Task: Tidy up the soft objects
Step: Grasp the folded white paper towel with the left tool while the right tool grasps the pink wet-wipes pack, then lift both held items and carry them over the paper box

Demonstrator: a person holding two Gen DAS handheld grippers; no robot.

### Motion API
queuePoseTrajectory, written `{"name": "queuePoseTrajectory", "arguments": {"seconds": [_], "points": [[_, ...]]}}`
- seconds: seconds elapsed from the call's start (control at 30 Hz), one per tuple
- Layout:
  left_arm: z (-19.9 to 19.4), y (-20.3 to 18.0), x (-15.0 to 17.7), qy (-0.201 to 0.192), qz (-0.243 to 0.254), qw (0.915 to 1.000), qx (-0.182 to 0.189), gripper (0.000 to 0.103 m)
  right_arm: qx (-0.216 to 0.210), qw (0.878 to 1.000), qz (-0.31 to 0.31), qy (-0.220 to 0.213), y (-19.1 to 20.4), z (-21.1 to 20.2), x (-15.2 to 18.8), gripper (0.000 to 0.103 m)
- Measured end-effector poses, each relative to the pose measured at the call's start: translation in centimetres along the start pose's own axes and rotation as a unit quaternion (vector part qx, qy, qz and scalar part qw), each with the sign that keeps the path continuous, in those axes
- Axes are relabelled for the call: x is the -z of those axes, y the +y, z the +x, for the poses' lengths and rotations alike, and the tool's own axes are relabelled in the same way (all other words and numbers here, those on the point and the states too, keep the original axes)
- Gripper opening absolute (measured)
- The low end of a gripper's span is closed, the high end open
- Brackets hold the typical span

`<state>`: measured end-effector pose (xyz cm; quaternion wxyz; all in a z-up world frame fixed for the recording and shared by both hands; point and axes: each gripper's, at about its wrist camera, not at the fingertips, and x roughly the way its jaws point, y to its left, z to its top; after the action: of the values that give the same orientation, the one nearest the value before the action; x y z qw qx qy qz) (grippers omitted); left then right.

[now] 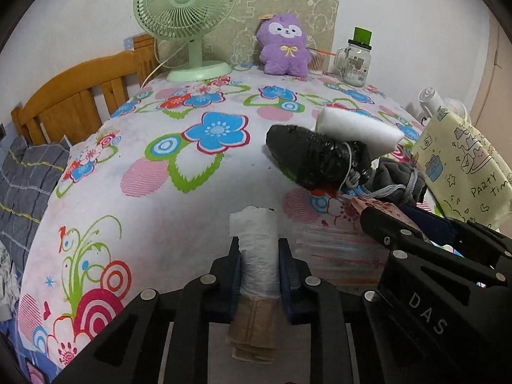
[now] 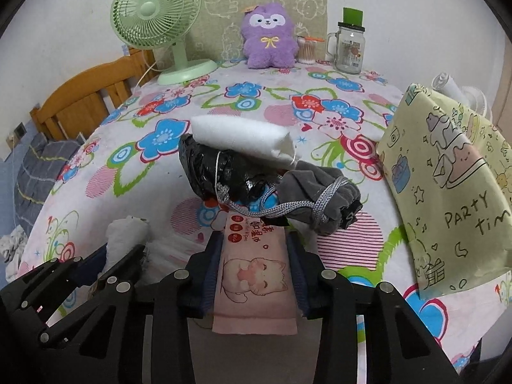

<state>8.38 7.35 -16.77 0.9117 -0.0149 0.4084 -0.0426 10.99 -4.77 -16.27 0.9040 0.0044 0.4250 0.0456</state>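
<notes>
On the surface (image 2: 134, 192), the fan (image 2: 156, 12) stands at the back left, the plush toy (image 2: 268, 41) right of it, then the jar (image 2: 350, 48). In the middle, the foam pad (image 2: 243, 137) lies on the wrapped bundle (image 2: 220, 169), with the pouch (image 2: 320, 198) touching its right. The bag (image 2: 448, 185) lies at the right edge.

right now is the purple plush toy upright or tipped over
Upright: the purple plush toy sits on its base at the back of the table, head up, against the beige panel.

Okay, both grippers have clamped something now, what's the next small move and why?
Probably lift both straight up a little. The left gripper pinches a white folded pack and the right gripper a pink wipes pack, whose far end lies under the grey drawstring pouch.
</notes>
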Motion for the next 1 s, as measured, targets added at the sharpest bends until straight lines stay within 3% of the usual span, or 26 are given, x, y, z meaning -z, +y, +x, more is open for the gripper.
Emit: {"name": "queuePoseTrajectory", "arguments": {"seconds": [0.57, 1.0], "points": [[-4.1, -2.2, -2.0, -0.046, 0.011, 0.9989, -0.003, 0.018, -0.012, 0.999, 0.004, -0.049, -1.0, -4.9, -1.7, 0.043], [-6.8, -4.8, -3.8, -0.076, 0.021, 0.9968, 0.014, 0.018, 0.004, 0.997, 0.01, -0.081, -3.1, -8.7, -2.9, 0.043]]}}
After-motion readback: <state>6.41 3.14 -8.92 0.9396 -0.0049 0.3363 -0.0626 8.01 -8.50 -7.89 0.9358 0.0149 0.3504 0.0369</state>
